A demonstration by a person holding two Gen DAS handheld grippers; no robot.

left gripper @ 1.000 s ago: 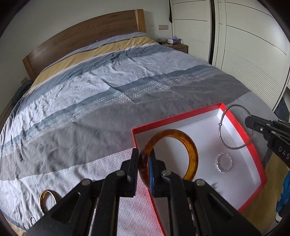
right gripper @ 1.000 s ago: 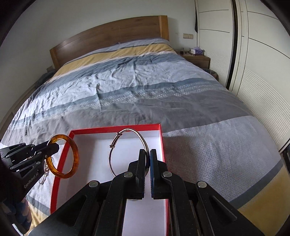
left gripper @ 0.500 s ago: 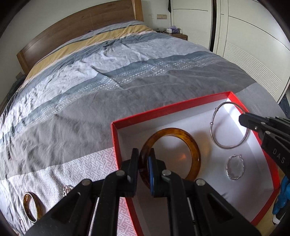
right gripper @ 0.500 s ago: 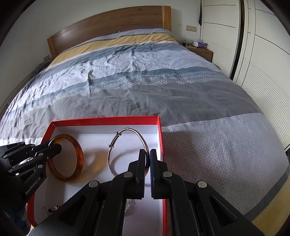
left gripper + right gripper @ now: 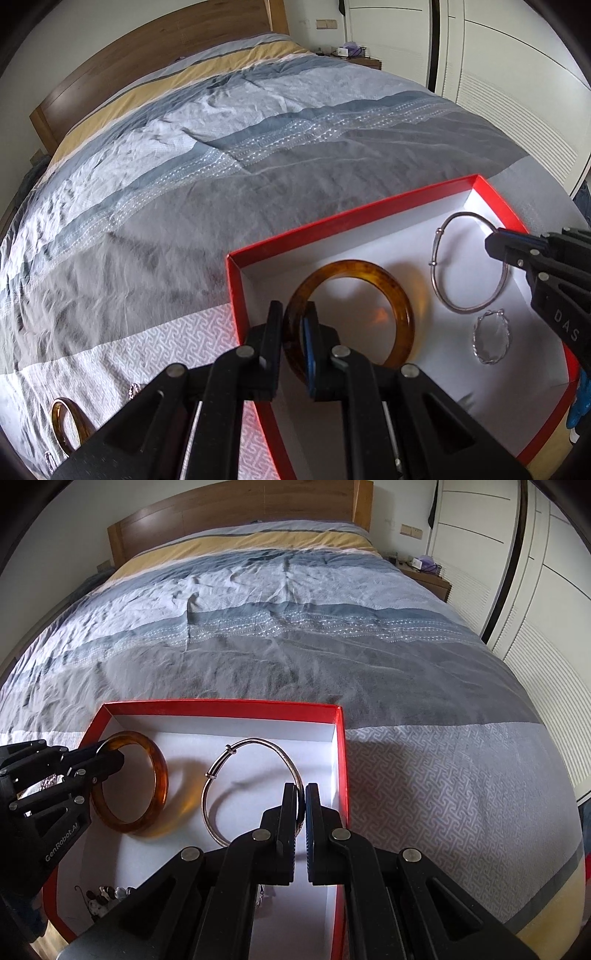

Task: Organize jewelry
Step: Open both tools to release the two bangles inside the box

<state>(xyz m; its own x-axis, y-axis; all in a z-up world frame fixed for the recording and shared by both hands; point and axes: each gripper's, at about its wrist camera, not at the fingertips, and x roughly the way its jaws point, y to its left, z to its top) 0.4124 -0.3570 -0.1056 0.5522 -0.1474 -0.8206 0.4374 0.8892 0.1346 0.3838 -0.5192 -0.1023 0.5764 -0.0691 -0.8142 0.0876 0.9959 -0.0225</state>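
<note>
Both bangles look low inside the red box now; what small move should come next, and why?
Probably open both jaws. The left gripper holds the amber bangle and the right gripper the silver bangle low over the red box floor, so releasing should leave them inside.

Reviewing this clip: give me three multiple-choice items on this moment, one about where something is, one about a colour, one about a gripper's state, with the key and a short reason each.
1. Where does the small twisted silver bracelet lie?
A. On the bedspread
B. Inside the red box
C. On the nightstand

2. What colour is the bangle in the left hand-held gripper?
A. Amber brown
B. Green
C. White

3. What is the right hand-held gripper doing?
A. Open above the bedspread
B. Shut on nothing
C. Shut on the thin silver bangle

Key: 1 B, it rests on the box's white floor beside the silver bangle. 2 A, the translucent ring reads amber brown in both views. 3 C, the fingers close on the wire ring's right side over the box.
</note>
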